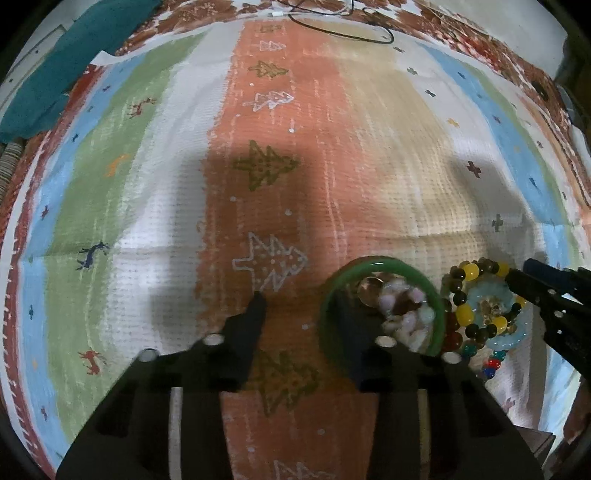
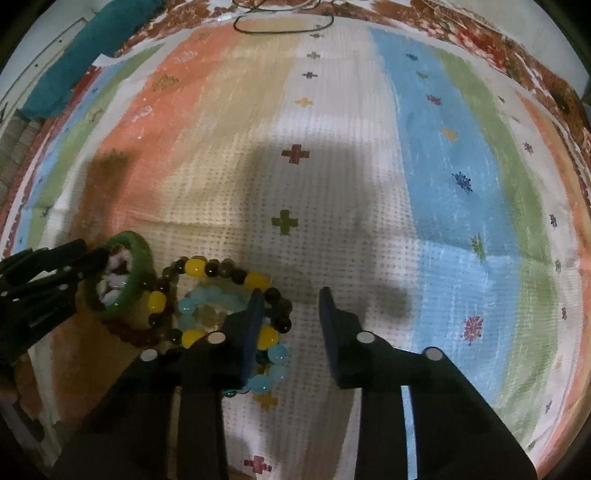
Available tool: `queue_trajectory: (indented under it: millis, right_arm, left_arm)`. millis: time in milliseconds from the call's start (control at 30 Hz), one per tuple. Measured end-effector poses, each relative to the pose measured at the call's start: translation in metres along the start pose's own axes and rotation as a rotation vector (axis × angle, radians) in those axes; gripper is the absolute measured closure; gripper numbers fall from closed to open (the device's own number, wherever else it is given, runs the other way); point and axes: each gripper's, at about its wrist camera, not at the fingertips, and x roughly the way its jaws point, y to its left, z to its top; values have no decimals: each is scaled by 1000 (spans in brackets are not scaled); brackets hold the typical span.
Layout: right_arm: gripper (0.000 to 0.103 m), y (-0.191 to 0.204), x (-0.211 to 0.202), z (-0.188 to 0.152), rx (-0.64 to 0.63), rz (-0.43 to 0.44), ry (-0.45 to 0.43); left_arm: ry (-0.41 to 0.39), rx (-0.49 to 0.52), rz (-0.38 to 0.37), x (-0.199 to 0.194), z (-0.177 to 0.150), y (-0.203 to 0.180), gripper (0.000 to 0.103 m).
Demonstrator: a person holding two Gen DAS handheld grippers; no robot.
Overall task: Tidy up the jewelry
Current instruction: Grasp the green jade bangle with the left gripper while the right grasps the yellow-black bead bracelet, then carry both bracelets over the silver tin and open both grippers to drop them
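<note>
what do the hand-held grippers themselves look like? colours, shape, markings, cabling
Both the left hand-held gripper and the right hand-held gripper are matte black. Each has two flat, tapering fingers, dark navy on the right one. Round silver studs sit on the black finger carriers. No cables, sleeves or readable markings show on either; the black cable lies on the cloth far off.

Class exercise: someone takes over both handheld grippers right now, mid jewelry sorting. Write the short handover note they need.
Left gripper: open, right finger inside the green bangle; nothing clamped.
Right gripper: open, empty, left finger over the yellow-and-dark bead bracelet.
Jewelry: all clustered on the striped cloth. Pale beads lie within the bangle; a light blue bead bracelet lies partly under the yellow-and-dark one; reddish beads beside it.
Done: nothing visibly separated.
Left: pull pieces apart and lay them out singly.
</note>
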Motion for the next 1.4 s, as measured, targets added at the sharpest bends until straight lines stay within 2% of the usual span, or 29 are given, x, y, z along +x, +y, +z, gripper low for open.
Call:
queue_trajectory:
  millis: [33,100,133,267,367,633,900,1133,1400]
  right_arm:
    - [76,0,1,0,1,3,3]
    - [85,2,3,1,2,16,5]
    - [86,2,4,0,-2,16,8]
    - [88,8,7,-2,-38,-9,6]
    - [92,6,5,-2,-33,-5,0]
    - [92,10,-22,-9,-60,-17,-53]
    - [92,10,-65,-17,-59,20,-148]
    - [92,12,-88,-33,-36,44,-186]
    - [92,13,-120,-48,-31,65,-253]
  left_arm:
    - [5,-4,-7,1,1,0,75]
    - [11,-6,-23,1,1,-1,89]
    - [15,-6,-33,2,2,-2,92]
    - [16,-2,-26,1,2,-5,95]
    - [7,-12,-16,-5,2,-4,96]
    - [-24,-49,-30,-31,-3,0,97]
    - [-81,-33,-31,-61,-8,-14,97]
    - [-120,15,-19,-86,-24,-26,97]
    - [-188,21,-64,-125,-41,-36,97]
